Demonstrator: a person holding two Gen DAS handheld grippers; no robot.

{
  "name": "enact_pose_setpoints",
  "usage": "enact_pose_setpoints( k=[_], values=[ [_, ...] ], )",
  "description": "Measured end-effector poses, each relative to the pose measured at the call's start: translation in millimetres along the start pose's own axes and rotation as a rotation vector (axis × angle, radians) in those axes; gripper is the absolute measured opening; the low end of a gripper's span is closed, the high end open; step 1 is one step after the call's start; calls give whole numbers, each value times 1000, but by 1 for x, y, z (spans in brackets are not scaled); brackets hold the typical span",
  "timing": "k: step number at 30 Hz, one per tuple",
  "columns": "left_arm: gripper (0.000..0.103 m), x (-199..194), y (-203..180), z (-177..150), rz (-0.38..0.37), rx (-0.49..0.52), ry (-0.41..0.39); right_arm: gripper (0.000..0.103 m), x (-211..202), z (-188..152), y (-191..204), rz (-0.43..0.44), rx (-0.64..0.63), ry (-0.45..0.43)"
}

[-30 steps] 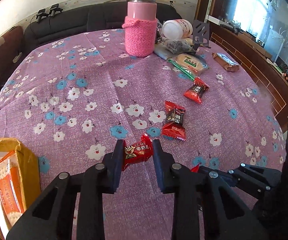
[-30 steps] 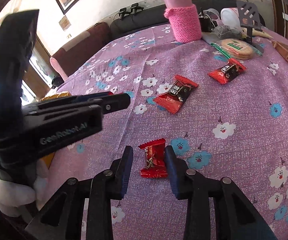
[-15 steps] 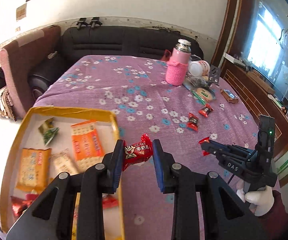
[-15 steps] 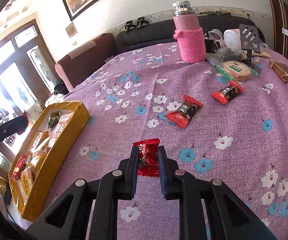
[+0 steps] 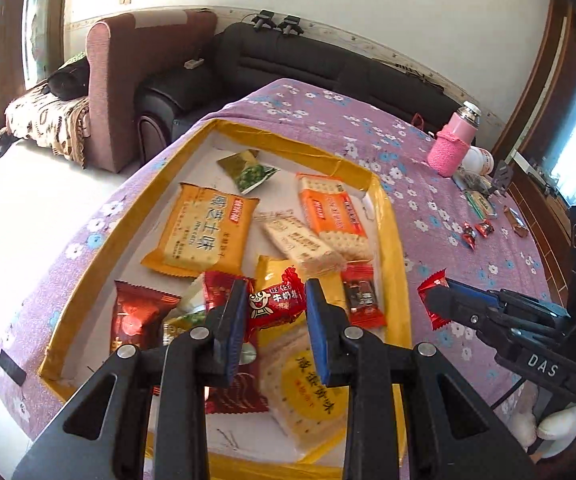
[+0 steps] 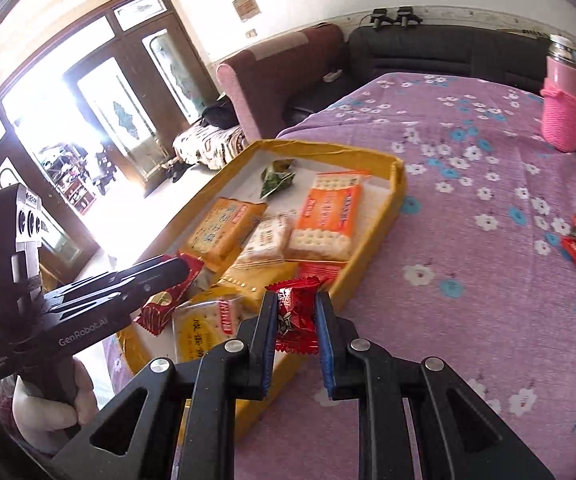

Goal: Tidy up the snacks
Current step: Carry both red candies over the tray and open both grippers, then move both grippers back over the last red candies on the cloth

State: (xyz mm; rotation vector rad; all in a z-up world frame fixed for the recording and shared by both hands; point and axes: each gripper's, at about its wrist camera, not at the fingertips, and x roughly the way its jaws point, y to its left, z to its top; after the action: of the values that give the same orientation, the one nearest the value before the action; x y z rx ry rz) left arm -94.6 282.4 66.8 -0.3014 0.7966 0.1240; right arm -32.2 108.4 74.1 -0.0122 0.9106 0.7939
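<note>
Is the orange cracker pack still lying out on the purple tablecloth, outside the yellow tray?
No: the orange cracker pack lies inside the yellow tray, against its far right wall.

Shiny wrappers, matt plastic jaws

From my end the red candy wrapper looks glossy and crinkly, the tray is taped yellow cardboard, the tablecloth is soft printed cloth, and the bottle sleeve is rough pink knit

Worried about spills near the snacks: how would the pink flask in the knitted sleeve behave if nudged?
The pink flask stands tall and narrow, so a high nudge would probably tip it. Its knitted sleeve looks grippy, likely dragging on the cloth rather than sliding.
</note>
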Motion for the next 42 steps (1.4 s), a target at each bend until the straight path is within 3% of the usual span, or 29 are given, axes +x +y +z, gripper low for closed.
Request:
enact_pose_setpoints(
  k=[6,12,18,20,42],
  values=[
    [30,-2,13,-3,17,-18,-13,20,33,-8,28,-43,-45,70],
    [44,-24,8,-6,86,2,-79,28,37,-15,31,-69,-56,90],
    [76,-50,6,-10,223,-14,-151,37,8,-20,36,-81,-59,28],
    [77,-58,3,-13,250,-6,-170,38,-3,-23,37,-83,-54,6],
    [77,-102,-73,-32,197,133,-220,47,-83,-68,3,-106,66,-97]
  ],
)
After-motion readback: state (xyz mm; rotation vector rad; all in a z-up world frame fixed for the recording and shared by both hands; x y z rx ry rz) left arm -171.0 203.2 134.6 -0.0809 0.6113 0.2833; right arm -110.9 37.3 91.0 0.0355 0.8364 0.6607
